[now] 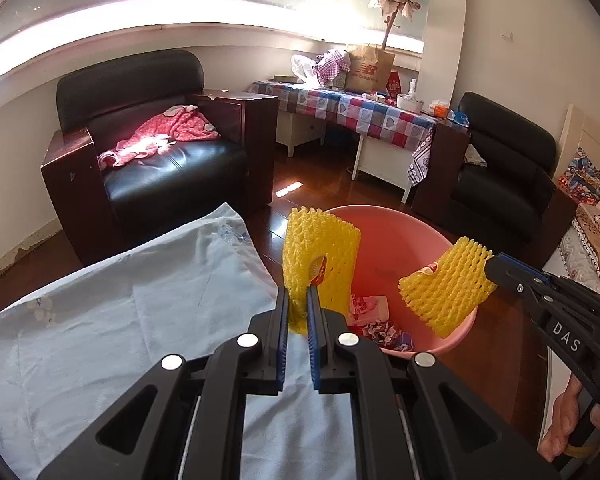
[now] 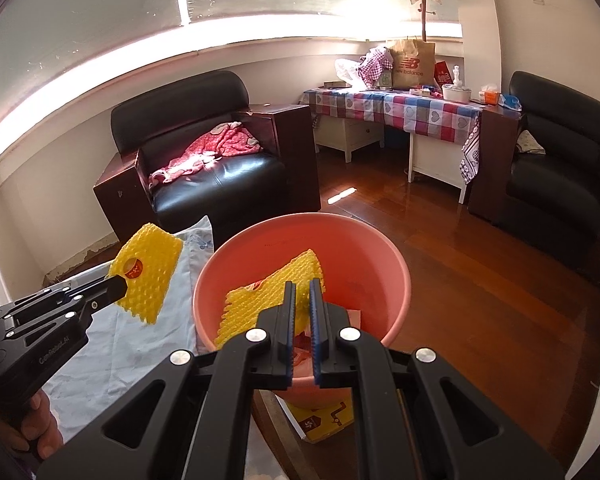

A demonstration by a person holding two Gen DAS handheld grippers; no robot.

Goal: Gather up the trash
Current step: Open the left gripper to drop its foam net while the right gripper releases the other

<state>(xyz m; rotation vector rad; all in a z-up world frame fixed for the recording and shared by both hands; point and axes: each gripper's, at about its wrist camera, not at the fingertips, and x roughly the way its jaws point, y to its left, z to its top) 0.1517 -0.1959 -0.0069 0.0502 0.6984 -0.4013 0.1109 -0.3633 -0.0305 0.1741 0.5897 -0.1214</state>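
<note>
Two yellow foam fruit nets head for the pink basin (image 2: 396,280): the left tongs (image 1: 298,296) pinch one net (image 1: 320,256) just outside the rim, above a pale blue cloth (image 1: 140,320), so releasing early would miss. The right tongs (image 2: 302,292) pinch the other net (image 2: 268,300) over the basin. Only the left view shows wrappers (image 1: 376,320) inside.

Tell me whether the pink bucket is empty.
Not empty. The pink bucket already holds crumpled wrappers at its bottom, visible in the left wrist view past the yellow foam net.
</note>
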